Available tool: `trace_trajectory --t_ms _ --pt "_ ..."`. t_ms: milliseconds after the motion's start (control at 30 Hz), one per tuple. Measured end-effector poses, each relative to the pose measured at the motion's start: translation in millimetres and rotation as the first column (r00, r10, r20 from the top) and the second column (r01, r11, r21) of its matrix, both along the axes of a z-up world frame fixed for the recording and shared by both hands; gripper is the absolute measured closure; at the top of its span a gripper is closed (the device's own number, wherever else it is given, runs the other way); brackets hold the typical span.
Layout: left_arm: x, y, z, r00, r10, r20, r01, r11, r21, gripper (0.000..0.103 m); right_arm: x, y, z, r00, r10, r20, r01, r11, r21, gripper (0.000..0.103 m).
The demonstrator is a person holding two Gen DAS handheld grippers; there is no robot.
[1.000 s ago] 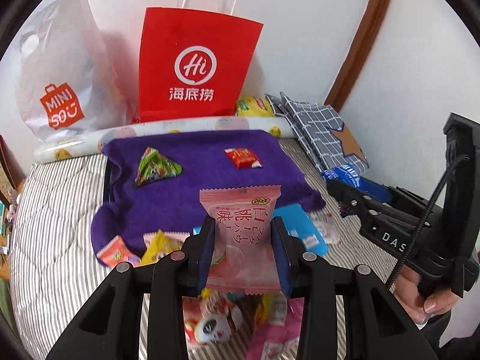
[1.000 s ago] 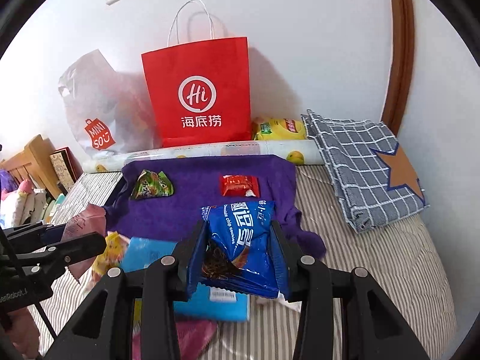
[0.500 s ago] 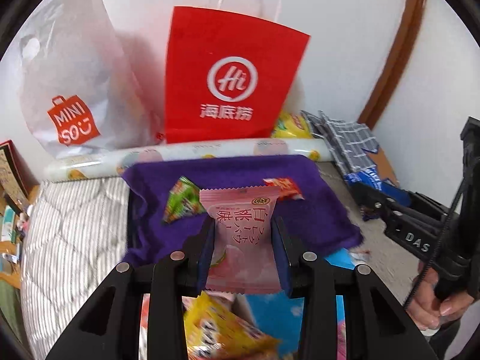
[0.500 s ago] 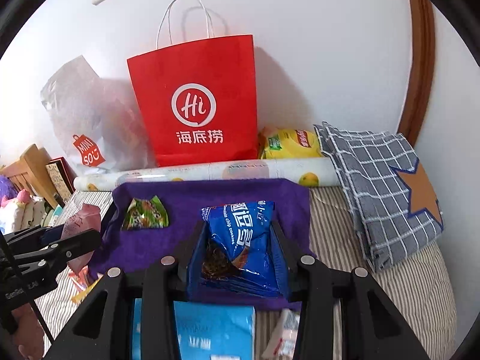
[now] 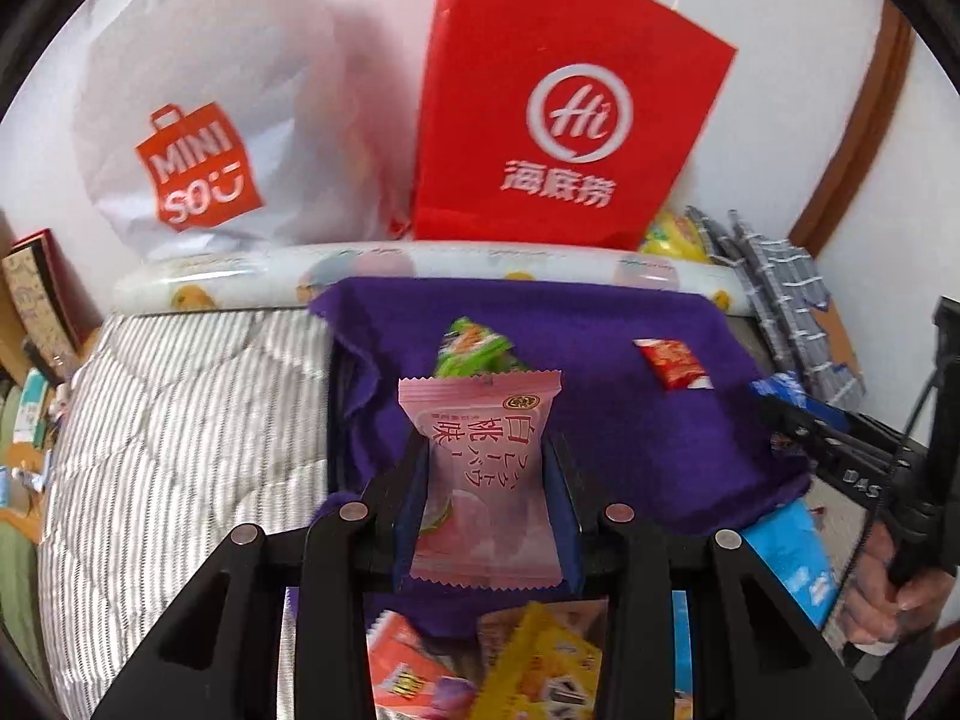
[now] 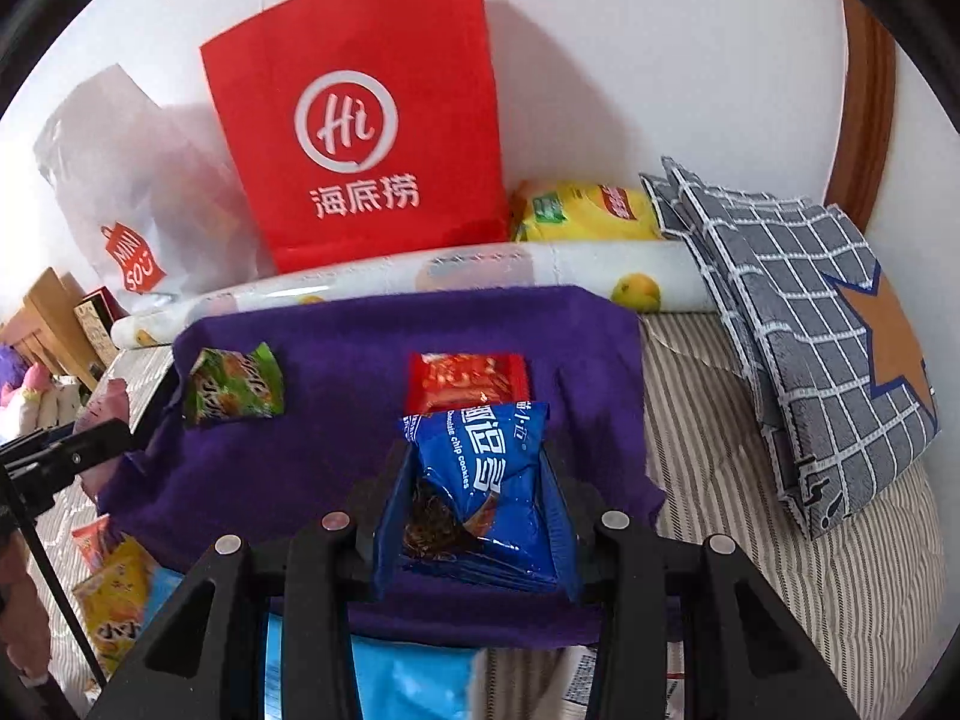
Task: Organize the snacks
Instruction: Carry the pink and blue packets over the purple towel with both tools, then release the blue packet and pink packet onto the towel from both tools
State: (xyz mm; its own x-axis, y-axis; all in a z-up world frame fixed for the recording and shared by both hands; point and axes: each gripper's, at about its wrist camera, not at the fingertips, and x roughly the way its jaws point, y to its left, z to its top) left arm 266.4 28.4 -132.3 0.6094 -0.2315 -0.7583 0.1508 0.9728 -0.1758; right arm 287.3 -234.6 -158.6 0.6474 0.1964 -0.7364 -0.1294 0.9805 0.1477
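Left hand-held gripper (image 5: 486, 480) clamps a pink snack packet (image 5: 483, 480) — right hand-held gripper (image 6: 474, 492) clamps a blue cookie packet (image 6: 480, 480) — above the purple cloth (image 6: 336, 420).

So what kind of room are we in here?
Most likely a bedroom: snacks are being sorted on a bed. The striped quilted bedding, the grey checked pillow against the wall, and shopping bags such as the red paper bag suggest a home, not a shop.
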Motion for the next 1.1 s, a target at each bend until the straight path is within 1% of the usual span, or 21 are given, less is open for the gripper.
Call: trace_trajectory --t_ms 200,300,367,667,867,1000,1100 --pt "6.5 6.8 -9.8 0.999 0.031 -0.032 -0.031 0.999 -0.019 0.066 5.5 -7.3 -10.2 0.999 -0.017 -0.033 0.017 1.0 0.01 0.064" --pt "8.0 7.9 -12.9 0.998 0.04 -0.042 -0.04 0.999 -0.012 0.066 7.1 -6.6 -14.0 0.999 -0.01 -0.051 0.01 1.0 0.014 0.064" --pt "8.1 8.1 -14.0 0.998 0.036 -0.047 -0.037 0.999 -0.011 0.066 5.8 -6.7 -13.3 0.999 -0.007 -0.048 0.007 1.0 0.012 0.063" --pt "9.7 4.8 -16.5 0.998 0.029 -0.06 -0.029 1.0 -0.003 0.066 5.4 -10.5 -9.8 0.999 -0.008 -0.044 0.009 0.999 0.033 0.063" --pt "10.6 7.1 -16.6 0.997 0.034 -0.064 -0.034 0.999 -0.007 0.066 3.0 -10.2 -4.4 1.0 0.002 -0.023 -0.001 0.999 0.049 0.061" --pt "10.2 6.8 -16.4 0.997 0.031 -0.069 -0.032 0.999 -0.014 0.064 -0.5 -10.3 -0.7 1.0 0.001 0.001 -0.001 0.999 0.054 0.054" --pt "9.5 5.6 -15.4 0.997 0.026 -0.068 -0.028 0.999 -0.023 0.06 -3.3 -10.0 2.7 1.0 -0.002 0.029 0.0 0.998 0.059 0.053"
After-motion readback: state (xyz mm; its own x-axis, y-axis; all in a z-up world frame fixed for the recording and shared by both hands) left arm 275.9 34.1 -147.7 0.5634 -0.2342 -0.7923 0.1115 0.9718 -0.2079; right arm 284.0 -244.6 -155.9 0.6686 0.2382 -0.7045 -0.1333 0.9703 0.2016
